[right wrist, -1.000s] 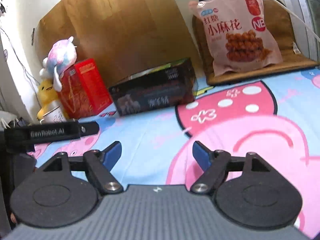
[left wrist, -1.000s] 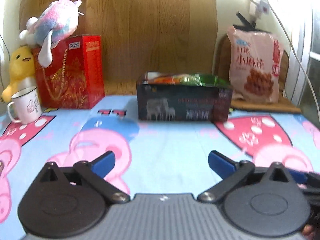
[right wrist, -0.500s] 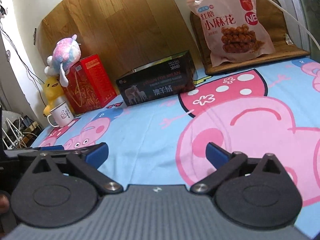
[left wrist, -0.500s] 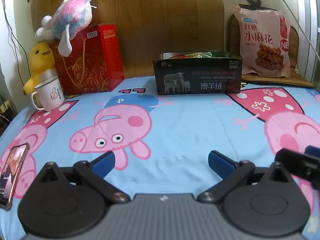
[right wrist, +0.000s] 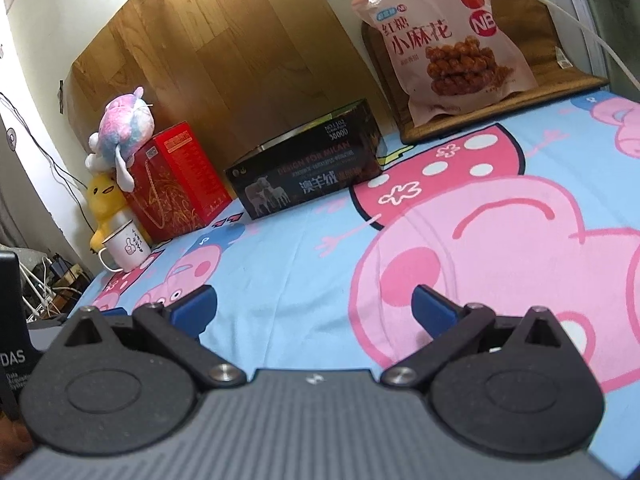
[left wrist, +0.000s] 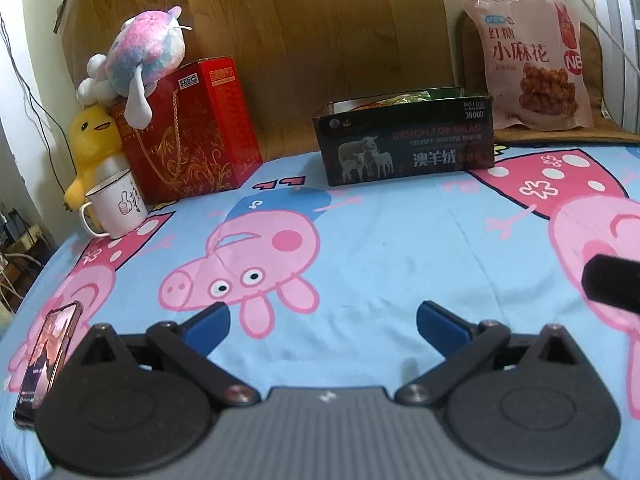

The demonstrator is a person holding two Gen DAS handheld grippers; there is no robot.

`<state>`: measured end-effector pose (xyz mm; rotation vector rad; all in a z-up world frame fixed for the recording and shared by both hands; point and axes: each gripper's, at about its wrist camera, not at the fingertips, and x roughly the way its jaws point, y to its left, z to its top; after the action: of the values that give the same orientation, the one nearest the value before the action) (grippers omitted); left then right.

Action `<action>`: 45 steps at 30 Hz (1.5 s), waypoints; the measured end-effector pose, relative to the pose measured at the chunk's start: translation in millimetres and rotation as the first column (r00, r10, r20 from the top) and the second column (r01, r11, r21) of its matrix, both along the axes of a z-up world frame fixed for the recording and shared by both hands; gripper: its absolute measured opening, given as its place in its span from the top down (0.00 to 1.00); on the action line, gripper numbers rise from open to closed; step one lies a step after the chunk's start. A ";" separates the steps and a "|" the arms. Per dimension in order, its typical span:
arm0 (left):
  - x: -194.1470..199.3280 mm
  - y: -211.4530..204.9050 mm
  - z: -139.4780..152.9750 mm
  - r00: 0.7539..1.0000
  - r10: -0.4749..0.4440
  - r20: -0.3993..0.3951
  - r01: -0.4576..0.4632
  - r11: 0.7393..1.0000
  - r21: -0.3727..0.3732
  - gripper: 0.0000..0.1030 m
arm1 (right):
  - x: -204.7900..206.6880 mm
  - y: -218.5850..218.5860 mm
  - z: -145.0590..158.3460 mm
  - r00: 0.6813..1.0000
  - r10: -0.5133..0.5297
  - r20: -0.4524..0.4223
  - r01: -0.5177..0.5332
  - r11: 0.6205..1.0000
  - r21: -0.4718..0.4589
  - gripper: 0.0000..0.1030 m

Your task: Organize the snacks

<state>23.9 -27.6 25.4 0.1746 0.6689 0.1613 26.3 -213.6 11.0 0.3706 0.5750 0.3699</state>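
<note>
A black open-topped box (left wrist: 404, 140) (right wrist: 308, 176) stands at the far side of the cartoon-printed blue cloth, with snack packets showing over its rim. Behind it to the right, a large pink snack bag (left wrist: 536, 64) (right wrist: 448, 40) leans upright on a brown mat. My left gripper (left wrist: 322, 326) hangs open over the near cloth, far short of the box, nothing between its blue fingertips. My right gripper (right wrist: 314, 308) is also open and empty, low over the pink pig print. A black part of the right gripper (left wrist: 612, 284) pokes in at the left wrist view's right edge.
A red gift box (left wrist: 188, 132) with a plush toy (left wrist: 136, 60) on top stands at the back left, beside a yellow plush duck (left wrist: 90, 140) and a white mug (left wrist: 116, 204). A phone (left wrist: 48, 356) lies on the cloth's near left edge. Wooden panel (left wrist: 280, 20) behind.
Both grippers have drawn back from the box, so more cloth shows, and the phone has come into the left view. The right gripper's jaws have spread wider.
</note>
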 end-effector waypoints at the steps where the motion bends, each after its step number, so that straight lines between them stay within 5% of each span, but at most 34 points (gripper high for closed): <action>1: 0.7 0.3 -0.6 1.000 0.001 -0.003 -0.001 1.000 -0.002 0.00 | 0.2 -0.4 -0.4 1.000 -0.002 -0.001 0.002 1.000 0.001 0.00; 45: 11.0 29.9 -2.3 0.992 0.123 0.012 -0.124 0.990 0.066 0.00 | 3.3 -5.3 -7.3 0.999 -0.020 -0.036 0.021 0.999 0.038 0.00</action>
<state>34.8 2.3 23.1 0.1968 0.6673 0.3037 29.6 -218.9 3.7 0.4198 0.5990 0.3557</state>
